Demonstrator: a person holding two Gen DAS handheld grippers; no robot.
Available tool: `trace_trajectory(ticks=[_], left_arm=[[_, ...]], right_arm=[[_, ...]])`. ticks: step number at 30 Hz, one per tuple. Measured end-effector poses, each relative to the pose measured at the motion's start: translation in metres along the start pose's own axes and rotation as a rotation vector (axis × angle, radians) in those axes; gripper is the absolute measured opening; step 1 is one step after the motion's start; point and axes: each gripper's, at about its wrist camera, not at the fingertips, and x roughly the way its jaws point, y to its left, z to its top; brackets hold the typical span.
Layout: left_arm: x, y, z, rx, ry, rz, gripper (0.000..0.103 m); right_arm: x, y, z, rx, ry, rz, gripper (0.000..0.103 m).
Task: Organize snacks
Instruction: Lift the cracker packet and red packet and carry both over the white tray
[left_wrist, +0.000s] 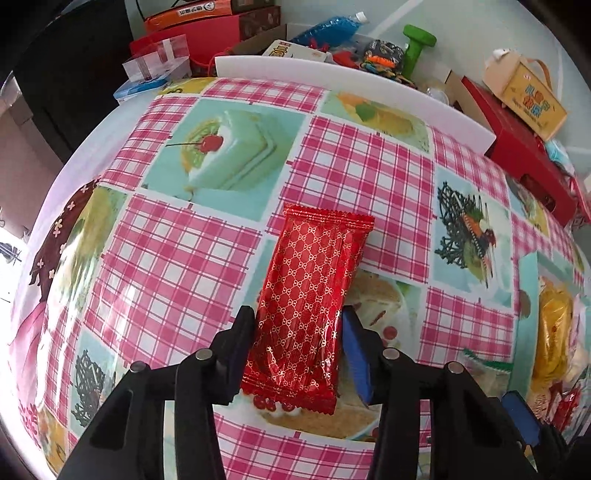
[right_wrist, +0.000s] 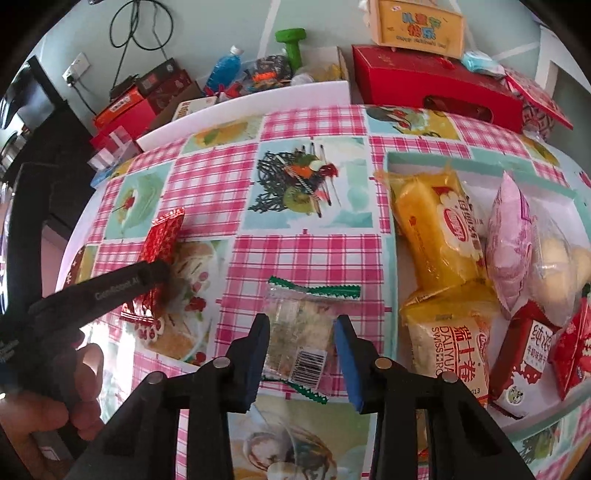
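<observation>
A red foil snack packet (left_wrist: 306, 295) lies lengthwise on the checked tablecloth (left_wrist: 184, 258). My left gripper (left_wrist: 297, 321) is shut on its near half, pads pressed on both long sides. In the right wrist view the same red packet (right_wrist: 164, 236) shows at the left, under a left finger (right_wrist: 147, 275). My right gripper (right_wrist: 301, 325) is shut on a clear packet with green sealed ends (right_wrist: 299, 328), which rests on the cloth. To the right, a pale tray (right_wrist: 389, 221) holds several snacks, among them a yellow cake packet (right_wrist: 432, 229) and a pink packet (right_wrist: 511, 236).
A white board (right_wrist: 243, 107) runs along the table's far edge. Behind it lie boxes, a blue bottle (right_wrist: 221, 72) and a green dumbbell (right_wrist: 293, 46). A red gift box (right_wrist: 436, 85) sits at the far right. A person's hand (right_wrist: 85, 387) holds the left gripper.
</observation>
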Motion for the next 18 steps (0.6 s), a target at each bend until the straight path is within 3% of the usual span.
trace_trajectory(ticks=[7, 11, 18], left_arm=[[-0.021, 0.023, 0.009, -0.034, -0.013, -0.001, 0.049], [-0.016, 0.040, 0.008, -0.056, 0.005, -0.007, 0.049], [-0.001, 0.053, 0.005, -0.078, 0.024, -0.048, 0.049]], right_arm=[[0.004, -0.008, -0.001, 0.022, 0.012, 0.017, 0.039], [0.007, -0.016, -0.001, 0.061, 0.018, 0.055, 0.039], [0.010, -0.022, 0.000, 0.068, 0.016, 0.038, 0.039]])
